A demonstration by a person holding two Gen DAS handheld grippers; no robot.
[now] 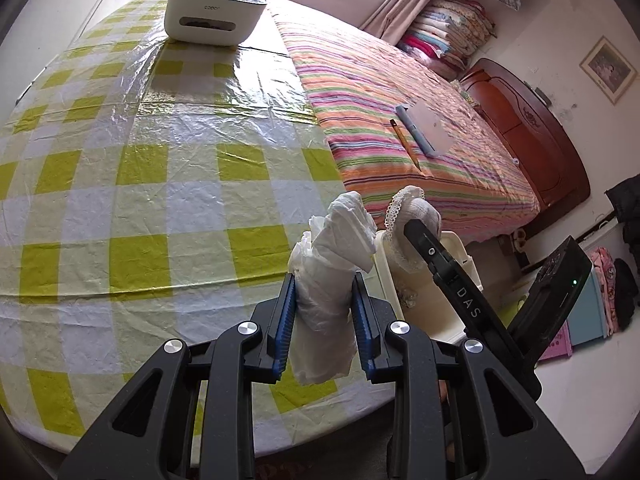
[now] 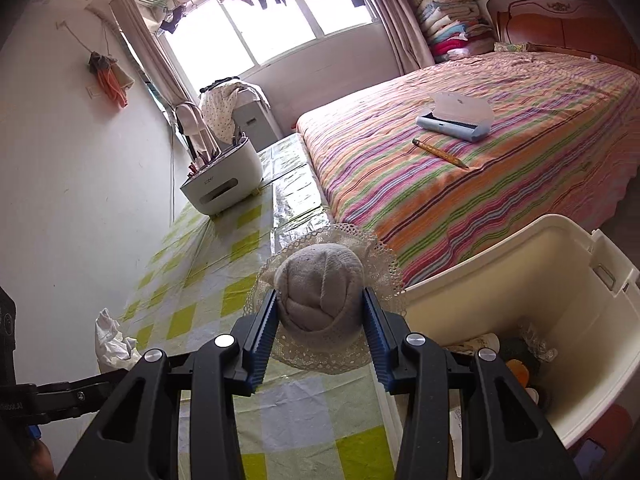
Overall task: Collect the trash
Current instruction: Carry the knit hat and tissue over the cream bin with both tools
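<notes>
My left gripper is shut on a crumpled white plastic bag, held above the table's right edge; the bag also shows at the left of the right wrist view. My right gripper is shut on a balled grey sock with a lace cuff, held over the table edge beside the bin; the sock also shows in the left wrist view. A cream plastic bin stands on the floor right of the table, with some trash in it; its rim also shows in the left wrist view.
The table has a yellow-checked cover under clear plastic. A white pen holder box stands at its far end. A bed with a striped cover lies beside the table, carrying a pencil and a blue case.
</notes>
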